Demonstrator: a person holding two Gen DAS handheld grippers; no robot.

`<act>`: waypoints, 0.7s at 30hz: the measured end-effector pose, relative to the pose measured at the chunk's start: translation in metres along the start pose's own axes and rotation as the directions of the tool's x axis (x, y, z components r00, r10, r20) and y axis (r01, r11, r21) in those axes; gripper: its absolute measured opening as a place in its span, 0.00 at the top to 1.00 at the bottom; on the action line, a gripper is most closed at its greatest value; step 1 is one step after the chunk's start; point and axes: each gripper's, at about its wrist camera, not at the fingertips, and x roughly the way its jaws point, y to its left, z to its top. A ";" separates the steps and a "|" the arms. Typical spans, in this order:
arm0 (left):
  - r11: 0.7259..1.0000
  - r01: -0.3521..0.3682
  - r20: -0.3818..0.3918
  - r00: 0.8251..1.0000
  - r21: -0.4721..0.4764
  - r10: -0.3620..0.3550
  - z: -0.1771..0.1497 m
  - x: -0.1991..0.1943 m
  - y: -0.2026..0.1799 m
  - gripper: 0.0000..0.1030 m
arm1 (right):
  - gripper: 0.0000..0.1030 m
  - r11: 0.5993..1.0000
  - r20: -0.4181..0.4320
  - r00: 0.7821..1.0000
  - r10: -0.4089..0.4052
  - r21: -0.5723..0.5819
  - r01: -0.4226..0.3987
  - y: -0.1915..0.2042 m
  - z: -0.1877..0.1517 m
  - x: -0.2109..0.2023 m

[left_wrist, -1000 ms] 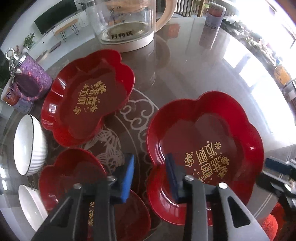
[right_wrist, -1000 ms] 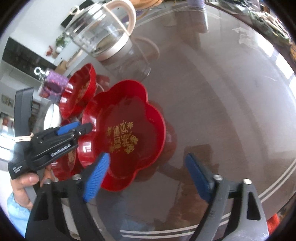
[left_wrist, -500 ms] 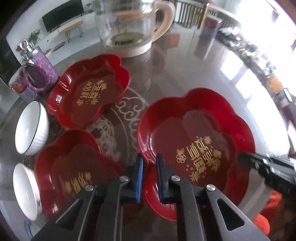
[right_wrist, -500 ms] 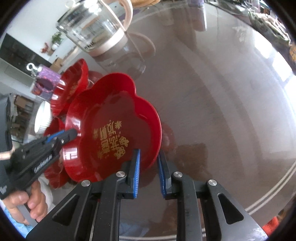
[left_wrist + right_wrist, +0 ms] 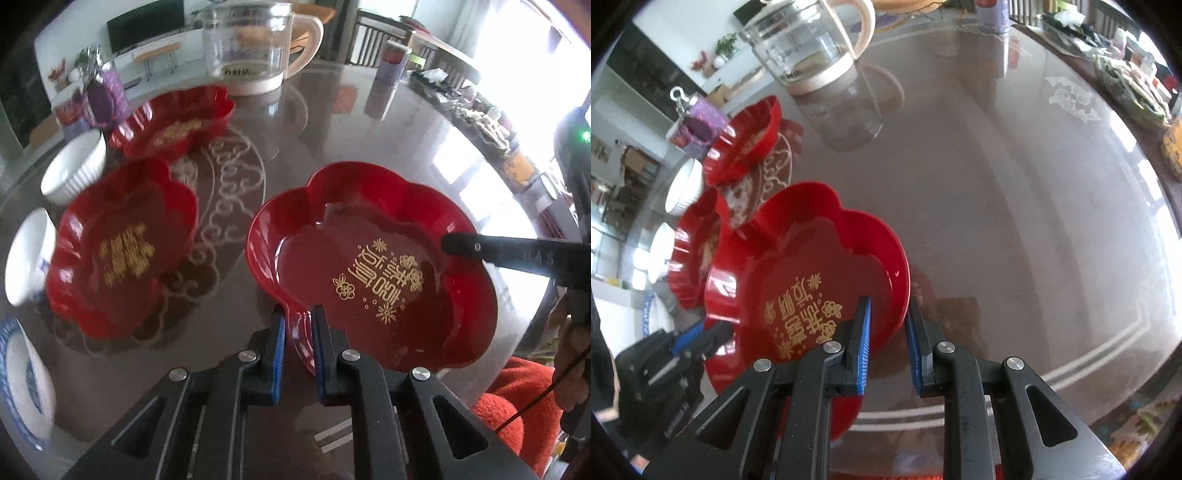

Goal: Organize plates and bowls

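Note:
A red flower-shaped plate with gold writing is held between both grippers, lifted off the glass table. My left gripper is shut on its near left rim. My right gripper is shut on its right rim. Two more red plates lie to the left, a near one and a far one. Two white bowls sit at the far left. A blue-rimmed white plate lies at the lower left.
A glass kettle with a cream handle stands at the back of the round glass table. A purple cup stands back left. A can and clutter sit at the back right.
Both grippers closed on the red plate's rim, from open a second ago. The plate has risen off the table and the views have tilted up.

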 end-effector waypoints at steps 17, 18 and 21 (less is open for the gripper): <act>0.988 -0.082 0.434 0.892 -0.128 0.130 -0.038 -0.085 0.024 0.03 | 0.32 0.974 0.449 0.872 -0.197 0.191 0.122 0.022 -0.047 -0.096; 0.986 -0.096 0.460 0.875 -0.139 0.150 -0.041 -0.094 0.028 0.03 | 0.31 0.969 0.469 0.854 -0.224 0.198 0.145 0.031 -0.054 -0.103; 0.976 -0.155 0.498 0.841 -0.151 0.211 -0.046 -0.117 0.039 0.02 | 0.31 0.962 0.500 0.823 -0.268 0.178 0.206 0.059 -0.071 -0.116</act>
